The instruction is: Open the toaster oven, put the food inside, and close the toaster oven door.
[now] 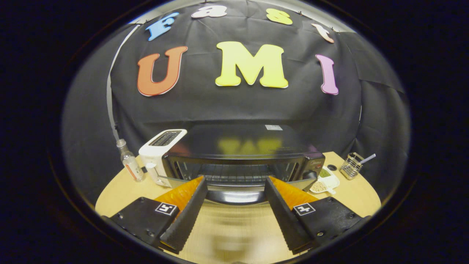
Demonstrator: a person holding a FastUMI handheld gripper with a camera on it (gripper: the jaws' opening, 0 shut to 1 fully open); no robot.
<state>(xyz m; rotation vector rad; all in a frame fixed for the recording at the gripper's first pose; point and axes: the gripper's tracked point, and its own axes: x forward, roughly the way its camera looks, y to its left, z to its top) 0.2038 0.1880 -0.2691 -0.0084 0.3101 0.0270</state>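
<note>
Spread wide, the gripper holds nothing; its two fingers reach forward over the round light wooden table, and their tips stop just short of the oven's front. Bare tabletop lies between the fingers and on either outer side of them.

Beyond the fingers stands the black toaster oven, the largest thing on the table. Its long axis runs crosswise to the fingers, and its front faces the gripper squarely. A wire rack shows inside; the door seems to be folded down toward the fingertips, though blur at its lower edge makes that hard to confirm.

Touching or nearly touching the oven's left end is a white two-slot toaster, and left of that, near the table's rim, a small clear plastic bottle. By the oven's right end sits a white divided dish with green and tan food. Farther right, apart from the dish, stands a small wire holder.
</note>
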